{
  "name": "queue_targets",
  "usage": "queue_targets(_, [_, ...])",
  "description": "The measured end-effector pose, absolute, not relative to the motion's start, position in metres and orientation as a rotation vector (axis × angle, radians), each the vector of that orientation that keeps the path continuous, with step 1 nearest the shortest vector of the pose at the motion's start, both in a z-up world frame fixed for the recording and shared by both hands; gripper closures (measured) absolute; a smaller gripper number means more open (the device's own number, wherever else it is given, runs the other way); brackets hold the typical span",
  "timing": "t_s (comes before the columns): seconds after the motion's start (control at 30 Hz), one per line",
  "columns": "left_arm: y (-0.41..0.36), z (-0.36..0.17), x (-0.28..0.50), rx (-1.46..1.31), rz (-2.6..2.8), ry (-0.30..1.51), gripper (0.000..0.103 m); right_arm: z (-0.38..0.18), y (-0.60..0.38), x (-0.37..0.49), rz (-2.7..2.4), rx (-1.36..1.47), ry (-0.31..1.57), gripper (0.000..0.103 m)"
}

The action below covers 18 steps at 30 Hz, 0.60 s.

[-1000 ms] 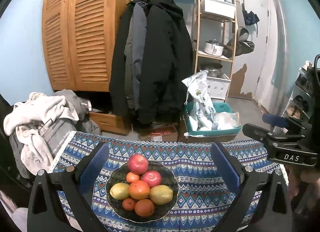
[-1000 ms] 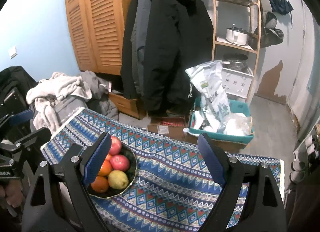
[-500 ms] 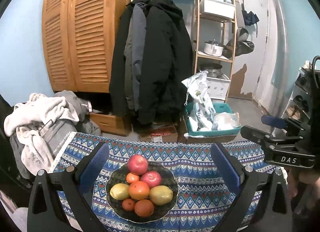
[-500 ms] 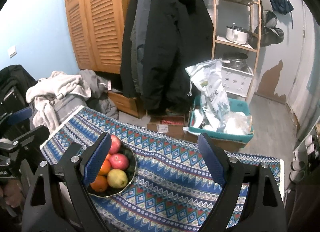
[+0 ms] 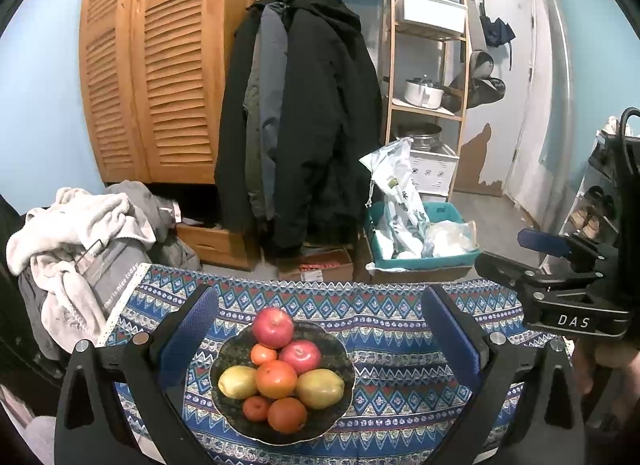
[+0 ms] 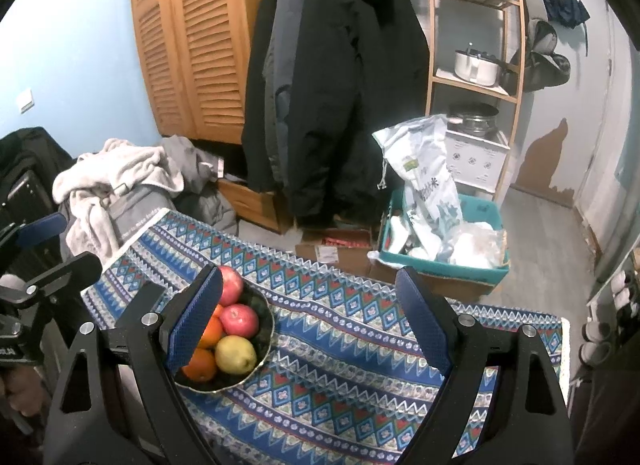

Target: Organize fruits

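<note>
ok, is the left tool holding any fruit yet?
No, the left tool stands open and empty above the dark round bowl, where the red apples, oranges and yellow pears all lie.

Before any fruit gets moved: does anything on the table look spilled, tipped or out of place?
Nothing stands out. The fruit sits piled in the dark bowl on the patterned cloth, none spilled. The left tool and the right tool are both open and hold nothing.

A bowl [image 5: 224,349] of fruits [image 5: 280,369] sits on the bench [image 5: 384,349], with coats [image 5: 304,117] hanging behind and a laundry heap [image 5: 80,233] left
</note>
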<state>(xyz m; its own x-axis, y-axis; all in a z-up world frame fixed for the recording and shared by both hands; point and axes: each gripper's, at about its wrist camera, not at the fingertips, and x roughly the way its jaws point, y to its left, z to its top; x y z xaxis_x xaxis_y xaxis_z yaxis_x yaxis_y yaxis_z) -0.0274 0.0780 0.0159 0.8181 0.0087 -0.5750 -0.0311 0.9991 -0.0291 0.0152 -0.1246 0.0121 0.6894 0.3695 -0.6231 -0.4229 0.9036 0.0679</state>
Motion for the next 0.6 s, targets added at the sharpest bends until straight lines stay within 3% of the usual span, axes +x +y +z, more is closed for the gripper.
queue_targets(0.6, [0.0824, 0.0168, -0.0269, -0.065, 0.035, 0.629, 0.001, 0.0098, -0.1231, 0.0183, 0.443, -0.084, 0.69, 0.016])
